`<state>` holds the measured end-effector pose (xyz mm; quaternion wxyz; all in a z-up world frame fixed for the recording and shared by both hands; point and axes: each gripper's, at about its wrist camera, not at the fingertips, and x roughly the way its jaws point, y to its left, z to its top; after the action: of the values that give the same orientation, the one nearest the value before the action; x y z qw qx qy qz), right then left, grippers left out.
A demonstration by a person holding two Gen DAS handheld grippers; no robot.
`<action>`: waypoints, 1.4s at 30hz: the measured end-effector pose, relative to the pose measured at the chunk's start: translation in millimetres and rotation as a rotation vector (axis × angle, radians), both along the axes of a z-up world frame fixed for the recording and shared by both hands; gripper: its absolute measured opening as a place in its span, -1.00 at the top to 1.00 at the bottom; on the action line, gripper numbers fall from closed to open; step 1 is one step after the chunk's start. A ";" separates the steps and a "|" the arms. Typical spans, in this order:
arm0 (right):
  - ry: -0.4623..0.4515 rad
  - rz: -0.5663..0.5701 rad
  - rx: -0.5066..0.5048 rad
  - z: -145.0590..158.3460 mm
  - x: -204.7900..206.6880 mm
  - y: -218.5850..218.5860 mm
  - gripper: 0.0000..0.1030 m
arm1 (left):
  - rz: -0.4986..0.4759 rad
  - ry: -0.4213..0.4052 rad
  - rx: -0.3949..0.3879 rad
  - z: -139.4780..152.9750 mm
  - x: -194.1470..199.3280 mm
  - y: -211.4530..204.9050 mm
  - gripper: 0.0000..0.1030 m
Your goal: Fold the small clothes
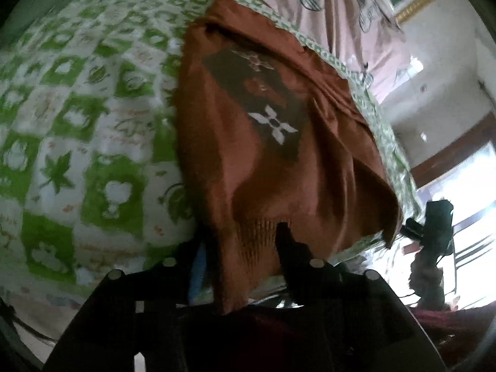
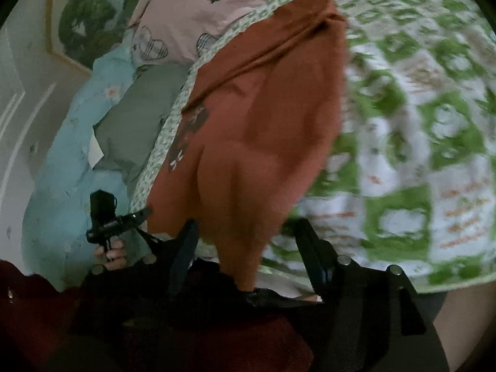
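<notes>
A small rust-orange garment (image 1: 272,142) with a dark printed patch and a white flower motif hangs lifted over the green-and-white patterned bedspread (image 1: 77,117). My left gripper (image 1: 248,248) is shut on its near edge; one dark finger (image 1: 286,241) shows in front of the cloth. In the right wrist view the same garment (image 2: 263,130) drapes down between my right gripper's (image 2: 248,248) two spread fingers (image 2: 186,248), and whether they pinch it is unclear. The left gripper (image 2: 108,220) shows at the left of the right wrist view, the right gripper (image 1: 434,226) at the right of the left wrist view.
A pink pillow with heart drawings (image 2: 192,15) lies at the bed's far side. A light blue quilt (image 2: 62,167) and a grey cloth (image 2: 139,117) lie beside the bedspread. A white wall and bright window (image 1: 449,155) lie beyond the bed.
</notes>
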<state>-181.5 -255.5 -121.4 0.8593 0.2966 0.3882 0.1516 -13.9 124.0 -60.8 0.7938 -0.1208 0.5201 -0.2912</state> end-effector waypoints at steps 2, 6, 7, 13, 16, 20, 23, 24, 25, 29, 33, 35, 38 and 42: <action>-0.006 0.008 -0.024 -0.1 6.5 5.7 -0.09 | -0.029 -0.041 0.064 1.1 -2.4 -11.3 0.90; -0.006 0.030 0.006 -0.2 2.4 0.3 0.87 | -0.011 -0.103 0.071 13.7 -12.5 -4.3 0.90; -0.027 0.023 0.029 4.1 -4.4 -6.8 0.87 | 0.011 -0.123 0.049 22.5 -15.8 3.6 0.90; -0.130 -0.055 0.156 24.7 -33.0 -55.8 0.87 | 0.104 -0.199 -0.045 52.4 -13.4 35.6 0.90; -0.137 -0.041 0.183 26.5 -28.8 -57.9 0.87 | 0.121 -0.190 -0.057 53.7 -9.2 34.2 0.90; -0.190 -0.029 0.213 45.0 -22.0 -54.3 0.87 | 0.142 -0.231 -0.069 75.6 -5.3 29.4 0.90; -0.245 -0.024 0.208 70.6 -12.8 -57.3 0.87 | 0.158 -0.298 -0.088 104.2 4.7 26.8 0.90; -0.273 -0.030 0.188 84.8 -5.0 -59.4 0.87 | 0.167 -0.320 -0.093 113.6 11.4 25.9 0.90; -0.293 -0.043 0.175 94.4 2.1 -61.6 0.87 | 0.174 -0.342 -0.099 122.1 21.8 22.2 0.90; -0.332 -0.106 0.107 121.9 42.9 -78.5 0.87 | 0.199 -0.395 -0.128 147.8 81.2 -1.6 0.90; -0.305 -0.207 0.019 137.0 107.0 -102.4 0.87 | 0.225 -0.411 -0.122 157.0 156.2 -34.8 0.90; -0.274 -0.246 -0.005 139.4 138.6 -115.6 0.87 | 0.231 -0.397 -0.084 152.8 199.1 -53.8 0.90; -0.218 -0.289 -0.035 134.0 185.7 -136.0 0.87 | 0.230 -0.352 -0.034 133.7 250.5 -73.1 0.90; -0.121 -0.318 -0.047 112.5 245.5 -160.7 0.87 | 0.230 -0.303 0.054 103.4 308.7 -96.5 0.90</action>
<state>63.9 -416.2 -8.9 0.9009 0.3246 0.2872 0.0223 294.8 27.5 42.6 0.8941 -0.1127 0.3851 -0.1991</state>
